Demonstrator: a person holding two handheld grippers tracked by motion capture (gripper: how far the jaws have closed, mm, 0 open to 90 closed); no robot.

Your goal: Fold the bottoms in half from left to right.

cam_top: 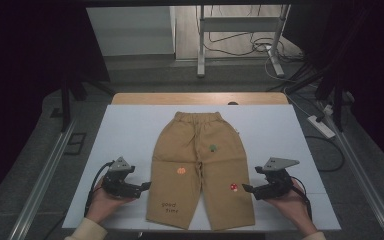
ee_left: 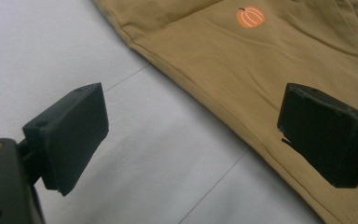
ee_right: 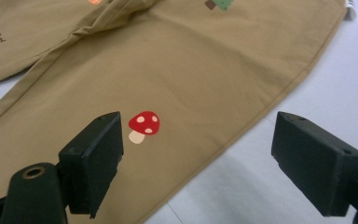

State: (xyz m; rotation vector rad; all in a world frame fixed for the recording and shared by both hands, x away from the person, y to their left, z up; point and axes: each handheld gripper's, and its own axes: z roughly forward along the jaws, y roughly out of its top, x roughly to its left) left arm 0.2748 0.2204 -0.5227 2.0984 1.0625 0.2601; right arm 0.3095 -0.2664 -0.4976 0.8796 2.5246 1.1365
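Note:
A pair of tan children's trousers (cam_top: 200,165) lies flat on the white table sheet (cam_top: 130,130), waistband far, legs toward me. It carries an orange pumpkin print (ee_left: 250,17), a red mushroom print (ee_right: 143,126) and a green tree print (cam_top: 213,148). My left gripper (cam_top: 145,186) is held just left of the left leg's outer seam, jaws open and empty, pointing at the cloth (ee_left: 261,70). My right gripper (cam_top: 246,188) sits at the right leg's outer edge, jaws open over the seam near the mushroom, nothing between them.
The white sheet covers a wooden table (cam_top: 200,98). Metal rails (cam_top: 40,185) run along both sides. Beyond the table stand a desk frame (cam_top: 240,30), loose cables (cam_top: 260,47) and a power strip (cam_top: 321,126) on the floor.

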